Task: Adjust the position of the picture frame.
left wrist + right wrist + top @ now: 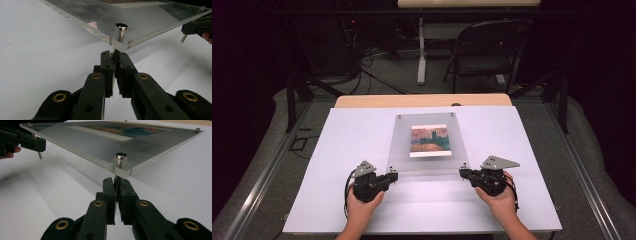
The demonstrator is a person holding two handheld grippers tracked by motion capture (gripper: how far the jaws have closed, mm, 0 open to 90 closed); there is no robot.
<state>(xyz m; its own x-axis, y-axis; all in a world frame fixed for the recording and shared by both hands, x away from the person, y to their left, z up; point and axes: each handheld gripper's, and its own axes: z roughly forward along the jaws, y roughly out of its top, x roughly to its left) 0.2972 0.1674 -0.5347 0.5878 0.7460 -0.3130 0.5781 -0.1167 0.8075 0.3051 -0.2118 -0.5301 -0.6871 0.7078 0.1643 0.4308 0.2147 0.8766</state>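
A white table [362, 135] stands in a dark room, with a black folding chair [484, 47] on the floor beyond its far edge. At the middle of the table lies a clear acrylic picture frame [428, 142] holding a small landscape print [430, 140], with metal standoff bolts at its corners. Its near edge is lifted off the table. At the frame's near left corner, the left gripper [114, 56] has its jaws pinched shut on a standoff bolt [120, 31] below the acrylic. At the near right corner, the right gripper [116, 181] is likewise clamped on the shaft of another standoff bolt [120, 160].
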